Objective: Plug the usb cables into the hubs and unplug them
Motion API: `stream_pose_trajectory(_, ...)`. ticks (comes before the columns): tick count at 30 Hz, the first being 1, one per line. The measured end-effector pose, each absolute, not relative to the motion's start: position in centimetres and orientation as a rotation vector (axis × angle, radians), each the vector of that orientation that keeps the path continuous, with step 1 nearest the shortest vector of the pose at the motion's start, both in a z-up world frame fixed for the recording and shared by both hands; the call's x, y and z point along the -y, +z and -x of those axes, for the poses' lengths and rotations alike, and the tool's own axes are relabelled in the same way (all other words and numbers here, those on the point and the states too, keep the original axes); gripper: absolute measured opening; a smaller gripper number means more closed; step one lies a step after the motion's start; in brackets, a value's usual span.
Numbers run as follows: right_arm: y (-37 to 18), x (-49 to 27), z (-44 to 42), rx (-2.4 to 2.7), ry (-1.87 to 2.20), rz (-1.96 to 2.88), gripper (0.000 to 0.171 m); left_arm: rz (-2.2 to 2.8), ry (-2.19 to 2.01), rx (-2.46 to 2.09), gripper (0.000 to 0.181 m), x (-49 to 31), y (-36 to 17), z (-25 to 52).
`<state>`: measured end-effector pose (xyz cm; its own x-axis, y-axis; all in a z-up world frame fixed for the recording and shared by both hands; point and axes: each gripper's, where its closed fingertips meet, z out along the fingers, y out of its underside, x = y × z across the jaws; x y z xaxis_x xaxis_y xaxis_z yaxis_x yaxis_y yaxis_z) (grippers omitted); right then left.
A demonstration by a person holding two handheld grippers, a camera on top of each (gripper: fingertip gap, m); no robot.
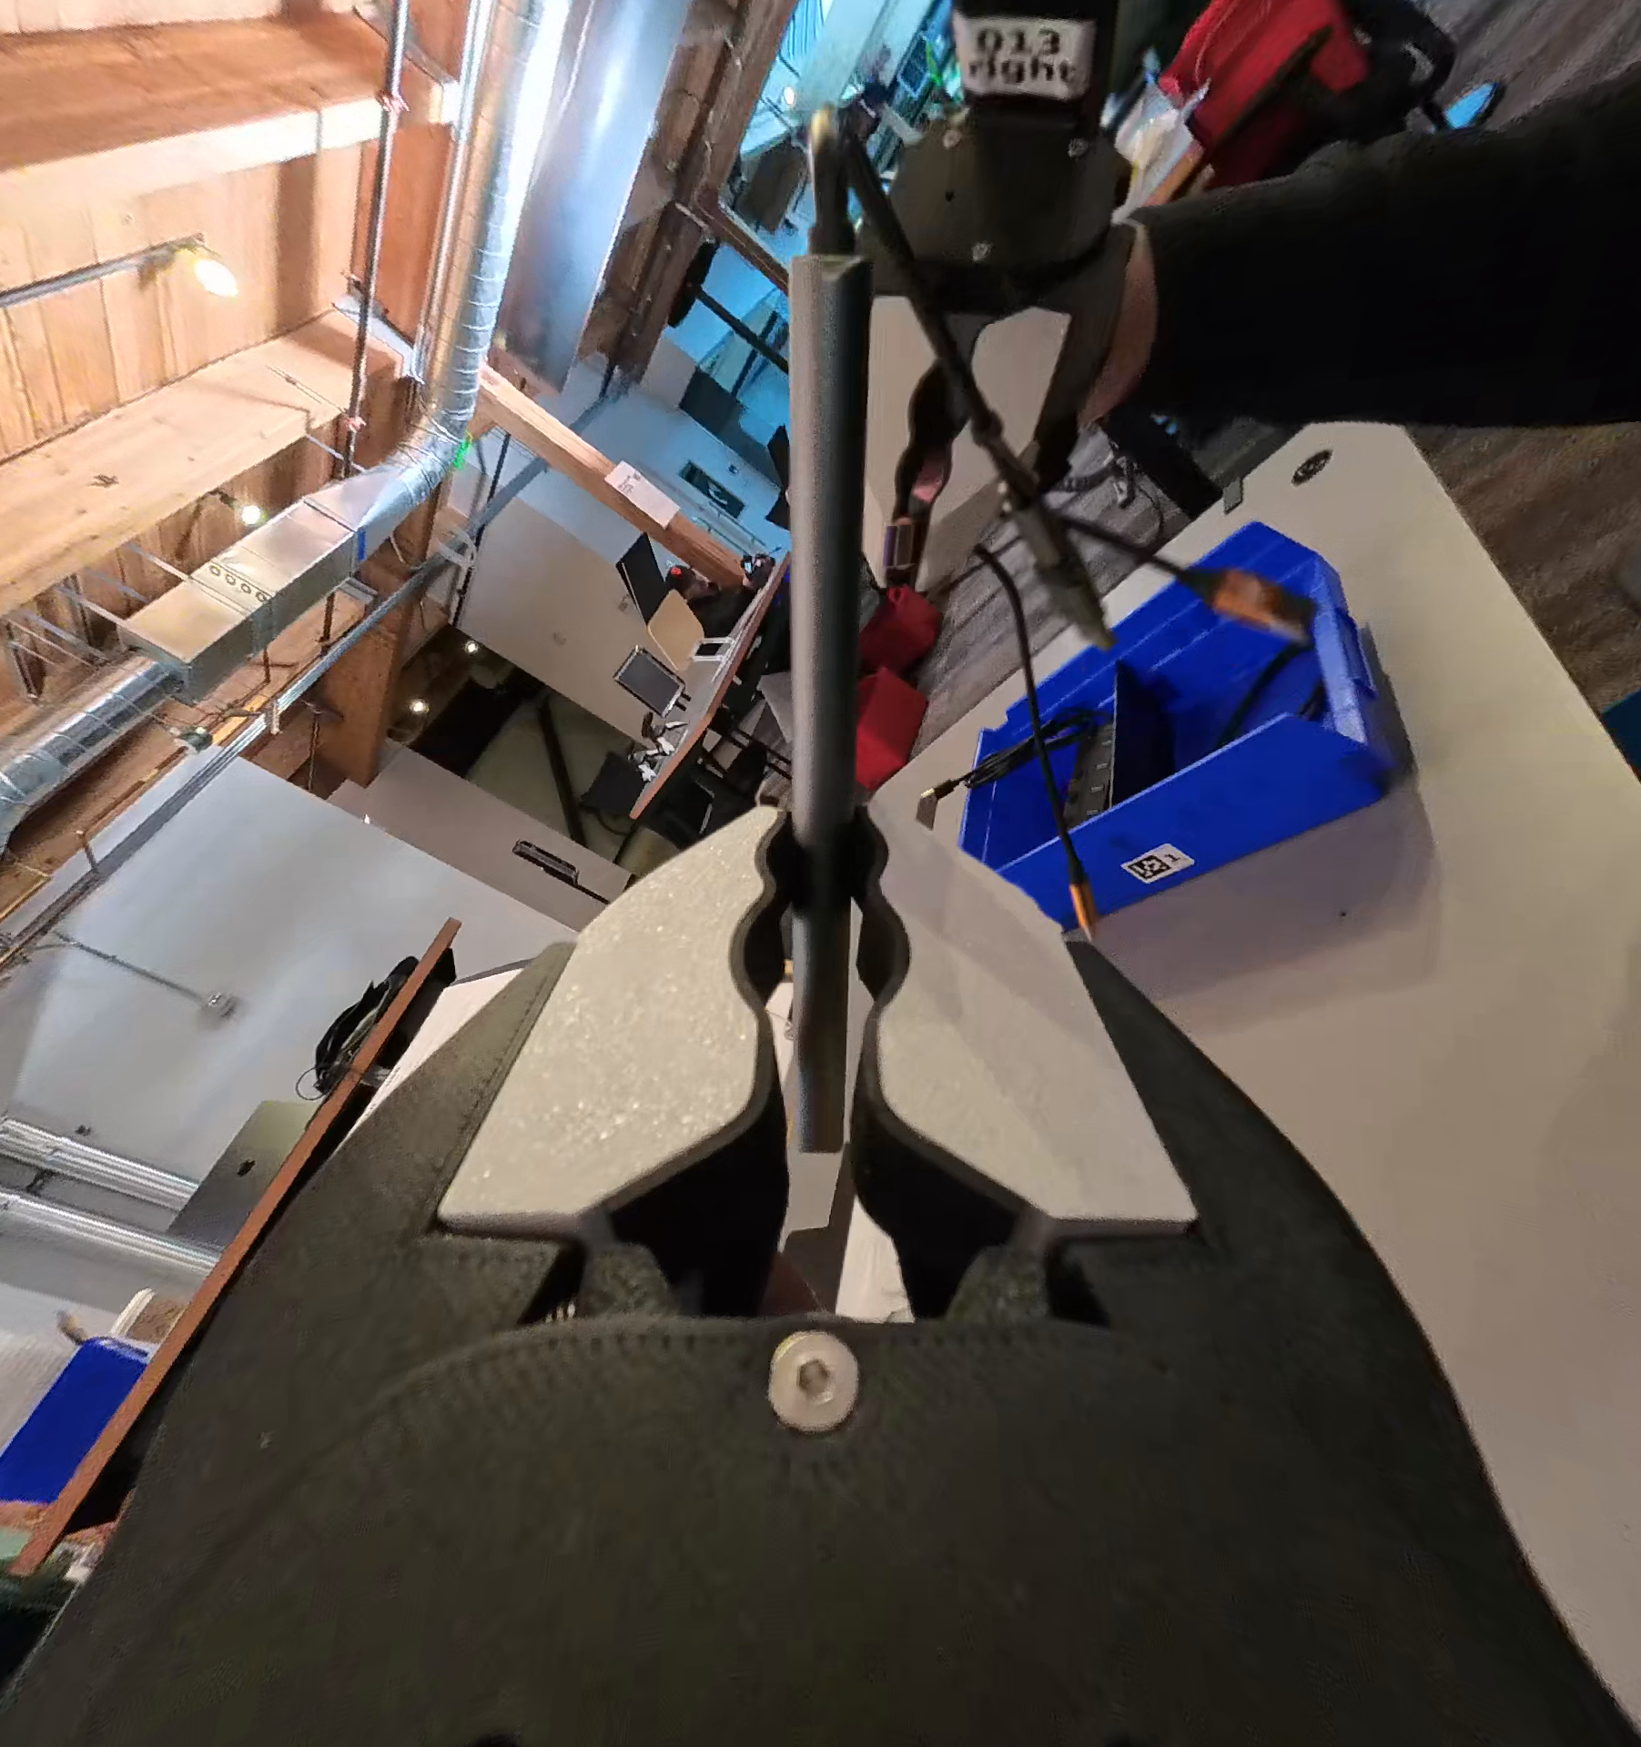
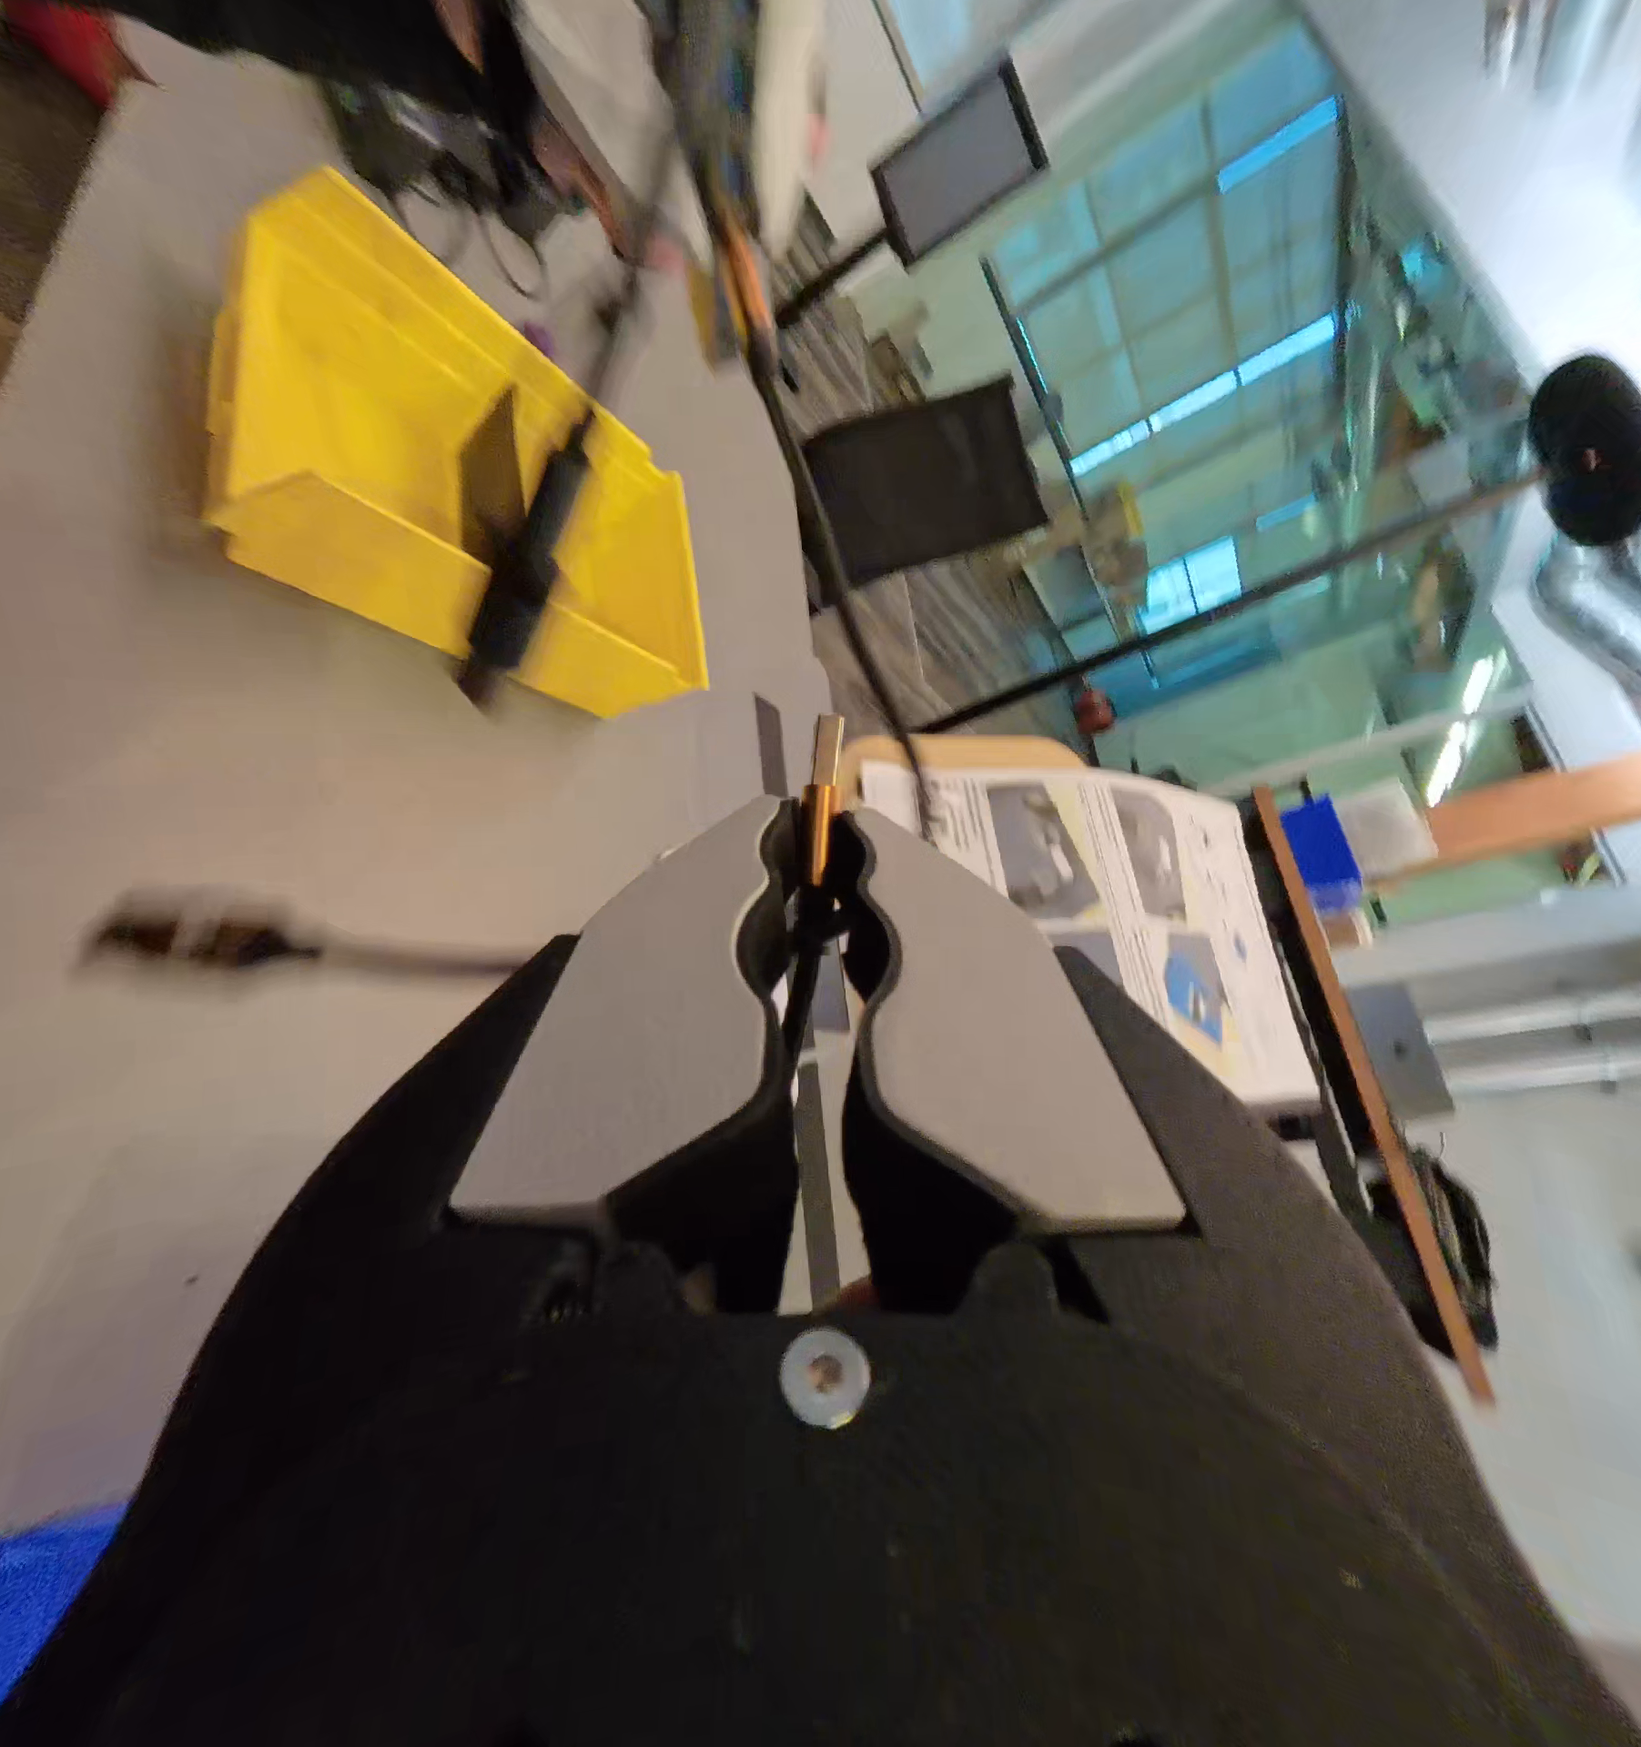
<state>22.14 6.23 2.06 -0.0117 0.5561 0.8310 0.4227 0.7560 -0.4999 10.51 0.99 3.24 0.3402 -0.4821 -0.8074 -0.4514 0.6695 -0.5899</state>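
Note:
My left gripper (image 1: 826,841) is shut on a long slim grey USB hub (image 1: 826,520), held edge-on and pointing away from me above the white table (image 1: 1365,1087). A black lead (image 1: 949,369) runs from the hub's far end down to a metal plug (image 1: 1072,586). My right gripper (image 2: 821,832) is shut on an orange USB plug (image 2: 818,832); its metal tip (image 2: 828,752) sticks out past the fingertips and its thin black cable runs back between the fingers. The right gripper's black body (image 1: 996,189) shows just beyond the hub's far end.
A blue bin (image 1: 1176,747) on the table holds a black hub and cables, with orange plugs (image 1: 1081,898) hanging over its side. A yellow bin (image 2: 400,454) holds a black hub (image 2: 533,548). A blurred connector (image 2: 192,931) and a printed sheet (image 2: 1128,898) lie on the table.

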Motion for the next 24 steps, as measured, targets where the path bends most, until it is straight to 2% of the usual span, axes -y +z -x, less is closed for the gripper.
stream_pose_trajectory(1,2.3,-7.0,-23.3,1.604,0.129,0.821,0.006,0.9,-0.029,-1.266,0.011,-0.9,3.5,-10.3)
stream_pose_trajectory(7,3.4,-6.3,-27.0,1.523,0.457,0.857,0.006,0.945,-0.039,-1.267,0.011,-2.2,2.8,-9.6)
stream_pose_trajectory(24,1.1,-5.2,-28.7,1.656,0.508,0.943,0.006,1.17,-0.057,-1.079,0.012,-8.6,0.6,-3.8)
